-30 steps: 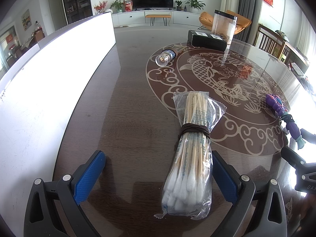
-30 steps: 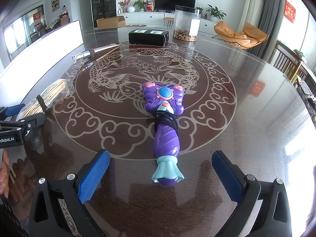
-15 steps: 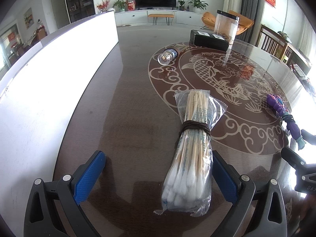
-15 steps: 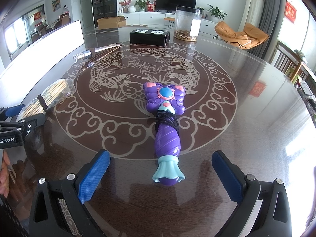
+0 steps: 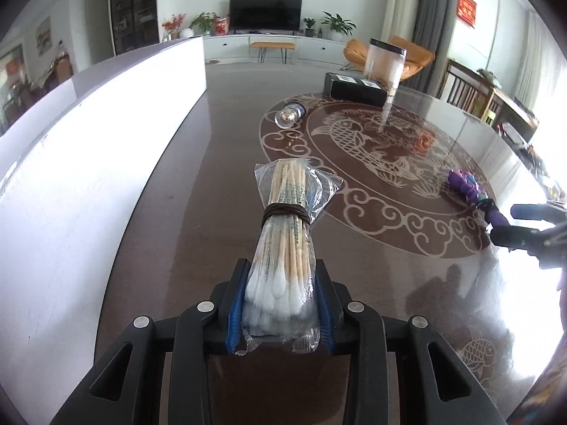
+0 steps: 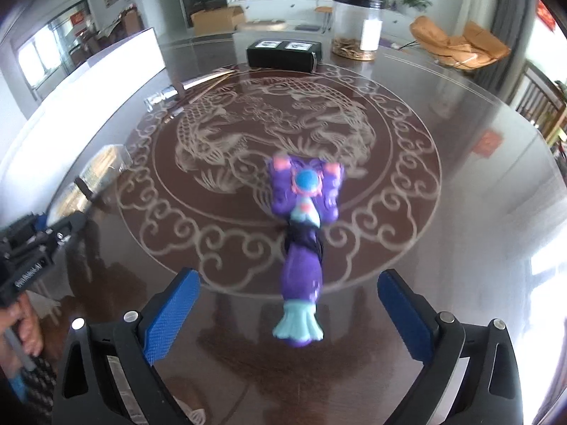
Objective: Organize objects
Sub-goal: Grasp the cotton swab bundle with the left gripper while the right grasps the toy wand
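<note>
White lettering on the left gripper's (image 6: 53, 226) black body, seen sideways in the right wrist view: partly legible, ending in "Robot.AI". Two white labels on the black box (image 6: 281, 55): print too small to read. Blue print on the cotton swab sticks (image 5: 287, 219): illegible. Red wall hanging (image 5: 467, 9) with gold marks: unreadable.

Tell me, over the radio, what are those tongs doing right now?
Left tongs just closed on the cotton swab bundle. Right tongs open around the purple toy wand, not gripping. Nothing in the way.
</note>
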Motion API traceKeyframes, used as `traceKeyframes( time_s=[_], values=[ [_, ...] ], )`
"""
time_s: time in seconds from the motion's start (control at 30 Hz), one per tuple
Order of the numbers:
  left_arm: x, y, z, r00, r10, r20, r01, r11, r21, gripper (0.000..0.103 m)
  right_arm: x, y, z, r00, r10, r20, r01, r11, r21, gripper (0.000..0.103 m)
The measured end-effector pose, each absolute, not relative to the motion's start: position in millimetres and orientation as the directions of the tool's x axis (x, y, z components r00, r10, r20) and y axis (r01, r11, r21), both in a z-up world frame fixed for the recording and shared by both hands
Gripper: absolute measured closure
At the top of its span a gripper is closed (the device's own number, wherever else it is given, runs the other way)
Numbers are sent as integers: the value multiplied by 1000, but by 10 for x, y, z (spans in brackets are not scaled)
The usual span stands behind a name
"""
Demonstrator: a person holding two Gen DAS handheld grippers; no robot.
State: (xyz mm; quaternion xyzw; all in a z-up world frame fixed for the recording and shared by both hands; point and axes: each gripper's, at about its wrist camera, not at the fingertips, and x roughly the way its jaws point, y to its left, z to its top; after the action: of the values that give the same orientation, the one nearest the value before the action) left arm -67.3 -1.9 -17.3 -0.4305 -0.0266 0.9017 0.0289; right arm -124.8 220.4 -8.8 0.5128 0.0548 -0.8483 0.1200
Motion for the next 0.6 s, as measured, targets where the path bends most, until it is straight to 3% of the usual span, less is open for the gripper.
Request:
traceKeyframes(
  time_s=[0.2, 0.27, 0.3, 0.47, 0.6],
  values=[
    [-625, -57, -157, -633, 98, -768, -21, -994, -109, 69, -1536, 2036, -175, -317, -78, -945, 302, -953, -23, 24],
    [-611, -57, -135, -642, 106, -759, -23, -993, -119, 69, -1634, 2085, -219, -304, -88, -949, 272, -962, 2, 46],
    [-605, -60, -128, -647, 108, -755, -26, -993, -119, 69, -1663, 2111, -172, -323, -71, -944, 253, -967, -14, 85],
    [-523, -19, -33, -673, 130, -728, -54, -990, -127, 69, -1610, 2245, -34, -309, -174, -935, 214, -971, 110, 84],
    [-366, -84, 217, -711, 164, -683, -55, -982, -179, 69, -1475, 2434, 235, -362, -328, -872, 163, -944, 288, 84]
  ],
)
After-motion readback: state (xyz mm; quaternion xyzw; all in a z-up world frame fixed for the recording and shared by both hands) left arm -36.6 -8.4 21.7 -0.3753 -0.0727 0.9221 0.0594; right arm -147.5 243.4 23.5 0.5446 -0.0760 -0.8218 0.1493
